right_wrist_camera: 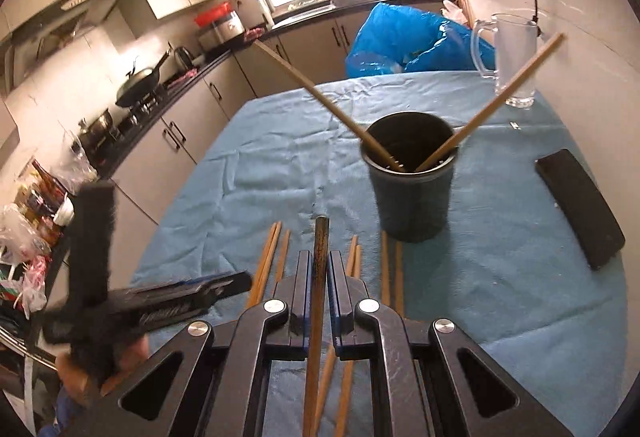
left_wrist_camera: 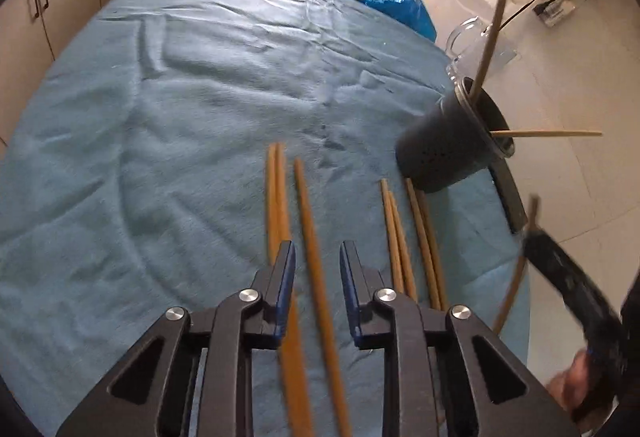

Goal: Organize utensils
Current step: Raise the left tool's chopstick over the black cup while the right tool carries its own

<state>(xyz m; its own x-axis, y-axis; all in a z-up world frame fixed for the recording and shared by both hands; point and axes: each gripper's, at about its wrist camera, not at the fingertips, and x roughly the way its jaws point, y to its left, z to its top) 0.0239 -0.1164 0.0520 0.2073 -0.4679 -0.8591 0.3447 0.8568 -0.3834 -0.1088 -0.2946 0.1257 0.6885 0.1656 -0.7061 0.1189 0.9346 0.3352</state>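
Several wooden chopsticks (left_wrist_camera: 308, 221) lie in a row on the blue cloth (left_wrist_camera: 180, 109). A dark utensil cup (left_wrist_camera: 448, 141) stands at the right with two chopsticks leaning in it; it also shows in the right wrist view (right_wrist_camera: 412, 193). My left gripper (left_wrist_camera: 317, 251) is open just above the cloth, with one chopstick lying between its fingers. My right gripper (right_wrist_camera: 320, 261) is shut on one chopstick (right_wrist_camera: 320, 249) and holds it above the row, short of the cup. The right gripper shows blurred at the right edge of the left wrist view (left_wrist_camera: 560, 277).
A glass pitcher (right_wrist_camera: 512, 57) stands behind the cup near the table's far right edge. A black flat object (right_wrist_camera: 580, 205) lies on the cloth at the right. A blue plastic bag (right_wrist_camera: 400, 41) sits beyond the table. Kitchen cabinets (right_wrist_camera: 180, 133) run along the left.
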